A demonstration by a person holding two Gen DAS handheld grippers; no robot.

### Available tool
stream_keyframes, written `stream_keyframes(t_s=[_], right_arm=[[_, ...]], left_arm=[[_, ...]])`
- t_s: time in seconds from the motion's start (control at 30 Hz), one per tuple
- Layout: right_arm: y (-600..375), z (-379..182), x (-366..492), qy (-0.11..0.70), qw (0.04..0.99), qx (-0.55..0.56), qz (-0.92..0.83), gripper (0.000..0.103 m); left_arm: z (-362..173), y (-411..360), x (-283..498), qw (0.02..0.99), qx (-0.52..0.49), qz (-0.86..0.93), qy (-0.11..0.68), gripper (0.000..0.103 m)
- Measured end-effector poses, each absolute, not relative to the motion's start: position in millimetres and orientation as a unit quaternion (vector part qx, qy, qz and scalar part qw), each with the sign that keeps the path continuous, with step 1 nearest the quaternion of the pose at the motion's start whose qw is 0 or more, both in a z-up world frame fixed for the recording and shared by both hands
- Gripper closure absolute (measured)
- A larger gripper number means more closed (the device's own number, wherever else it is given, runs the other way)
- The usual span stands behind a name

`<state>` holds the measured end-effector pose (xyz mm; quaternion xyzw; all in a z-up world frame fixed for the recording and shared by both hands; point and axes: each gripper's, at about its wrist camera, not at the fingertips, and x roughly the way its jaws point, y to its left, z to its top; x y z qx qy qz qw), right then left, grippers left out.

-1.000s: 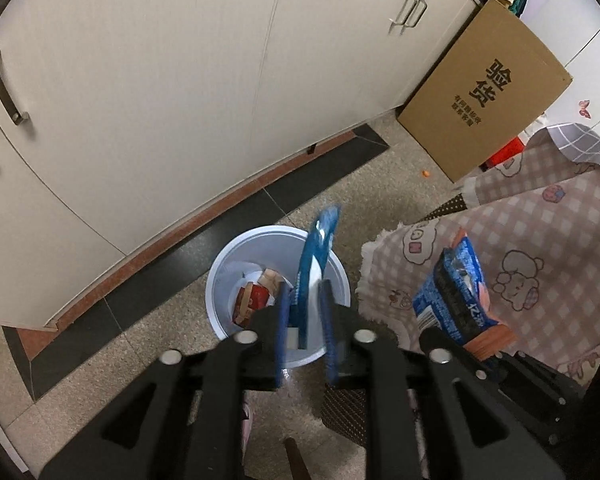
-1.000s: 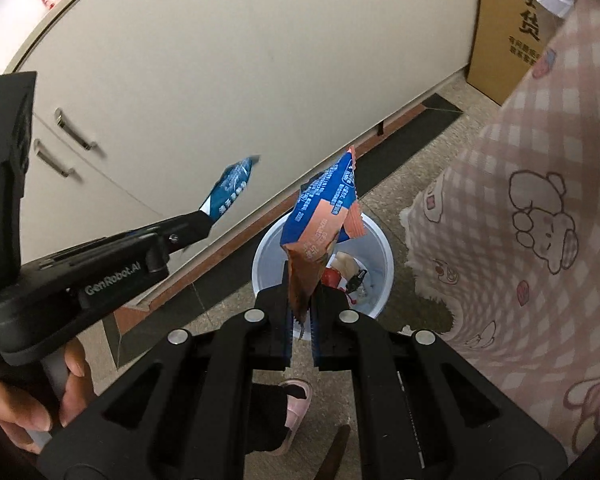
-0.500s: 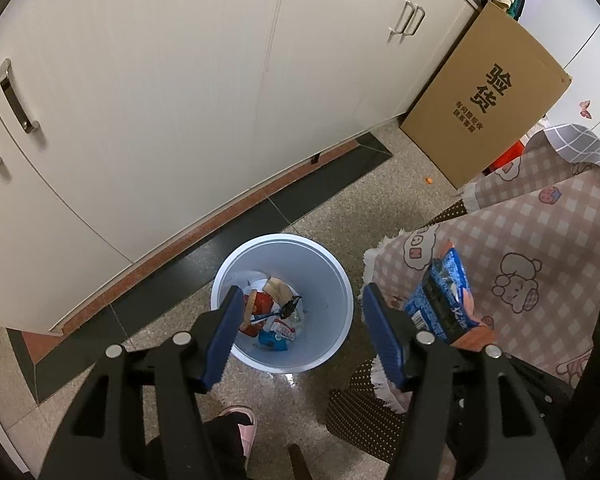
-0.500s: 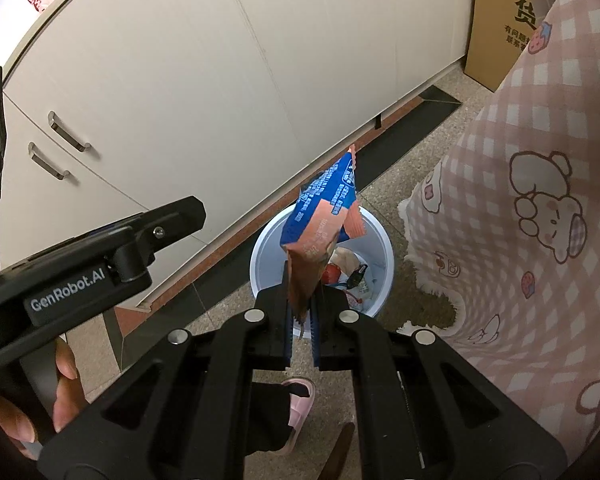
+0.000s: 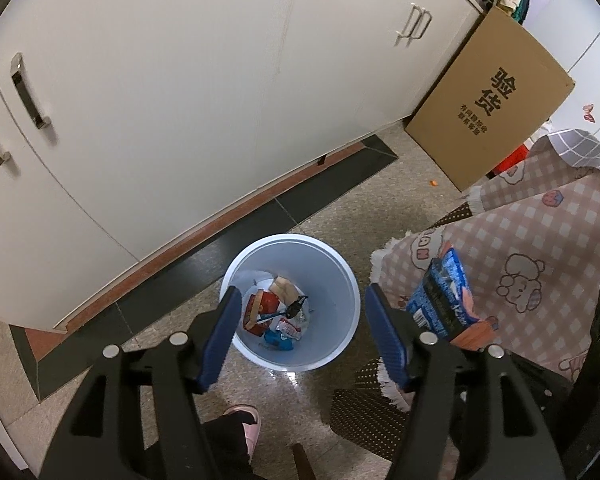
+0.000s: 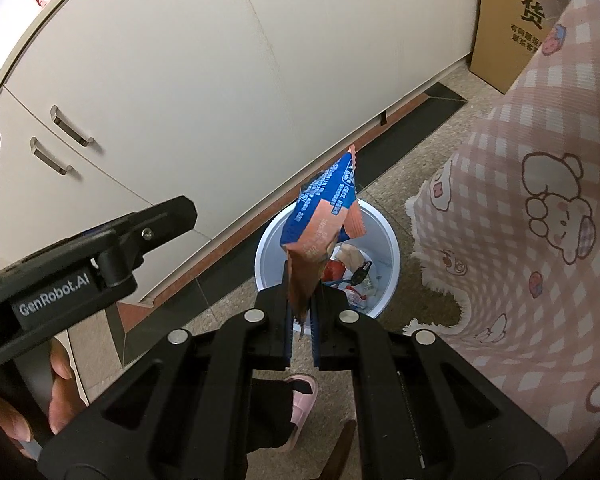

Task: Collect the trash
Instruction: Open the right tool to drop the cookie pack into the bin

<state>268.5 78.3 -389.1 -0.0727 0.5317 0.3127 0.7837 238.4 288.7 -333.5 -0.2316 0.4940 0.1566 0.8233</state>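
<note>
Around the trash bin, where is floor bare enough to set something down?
Bare speckled floor lies between the white bin, the cabinet base strip and the cardboard box. It is crowded on the bin's right, where the checked tablecloth hangs, and in front, by the pink slipper.

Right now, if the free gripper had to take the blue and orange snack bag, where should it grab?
Probably the snack bag top sealed edge, from above: it stands upright and flat out of the right gripper, which pinches its bottom end. The left gripper, open over the bin, is free.
</note>
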Motion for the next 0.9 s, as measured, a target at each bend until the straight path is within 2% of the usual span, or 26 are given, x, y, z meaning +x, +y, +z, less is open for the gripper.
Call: stream_keyframes(t_s=[0.6, 0.63, 0.67, 0.7, 0.73, 0.9], right_arm=[[112, -392, 293, 0.527, 0.788, -0.067, 0.313, 0.094], [111, -394, 295, 0.529, 0.788, -0.063, 0.307, 0.084], [109, -396, 295, 0.531, 0.788, -0.059, 0.306, 0.064], [106, -396, 294, 0.53, 0.789, -0.056, 0.305, 0.053], [104, -396, 293, 0.524, 0.795, -0.054, 0.302, 0.048], [98, -397, 290, 0.526, 0.794, -0.051, 0.301, 0.048]], left_arm=[[-333, 319, 221, 0.815, -0.248, 0.196, 0.485, 0.04], [-333, 318, 220, 0.815, -0.248, 0.195, 0.485, 0.04], [-333, 318, 220, 0.816, -0.245, 0.194, 0.486, 0.04], [-333, 317, 219, 0.817, -0.242, 0.193, 0.487, 0.04], [-333, 316, 219, 0.818, -0.239, 0.192, 0.487, 0.04], [-330, 313, 216, 0.819, -0.235, 0.191, 0.487, 0.04]])
